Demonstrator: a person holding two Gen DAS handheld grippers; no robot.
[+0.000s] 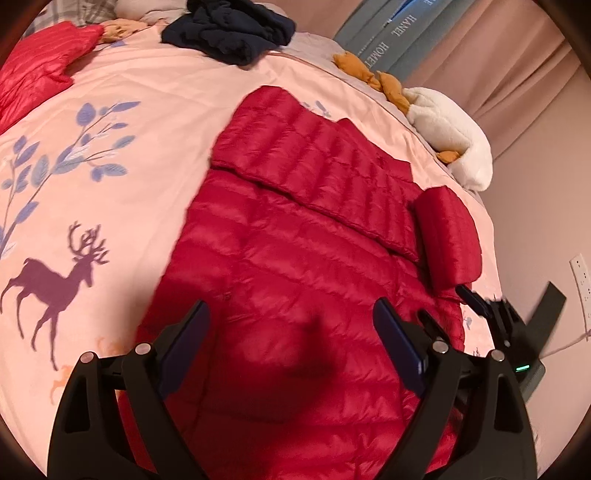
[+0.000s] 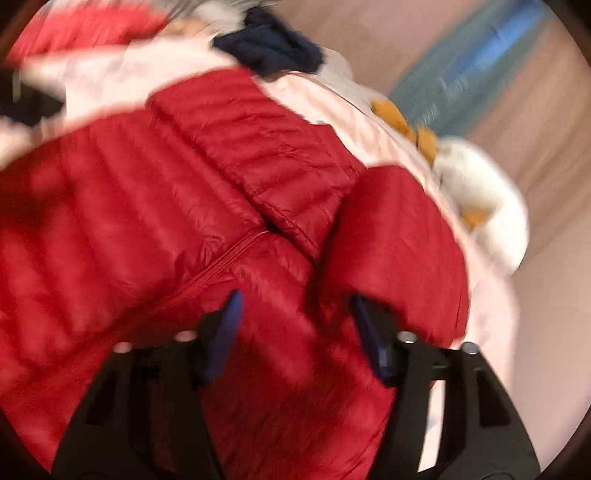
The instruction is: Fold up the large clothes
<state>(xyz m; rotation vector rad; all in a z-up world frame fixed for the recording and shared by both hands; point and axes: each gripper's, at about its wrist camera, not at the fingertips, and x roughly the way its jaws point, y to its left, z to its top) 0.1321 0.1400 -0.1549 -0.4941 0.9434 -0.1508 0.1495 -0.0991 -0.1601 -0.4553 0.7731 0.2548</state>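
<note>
A red quilted down jacket [image 1: 295, 229] lies spread on the pink bedspread [image 1: 122, 192], with one sleeve [image 1: 317, 162] folded across its body. A puffy red part [image 1: 448, 236], hood or collar, bulges at its right end. My left gripper [image 1: 291, 306] hovers open above the jacket's lower body with nothing between its fingers. My right gripper [image 1: 480, 306] shows at the right edge of that view. In the blurred right wrist view, the right gripper [image 2: 295, 297] stands open close over the jacket [image 2: 166, 221], near its zipper [image 2: 229, 258] and the puffy part [image 2: 399, 240]; the pads do not press on fabric.
A dark navy garment [image 1: 229, 29] and a second red jacket [image 1: 37, 62] lie at the far side of the bed. A white and orange plush toy [image 1: 450, 136] sits along the bed's right edge. Beyond it are a wall with a socket [image 1: 581, 273] and curtains.
</note>
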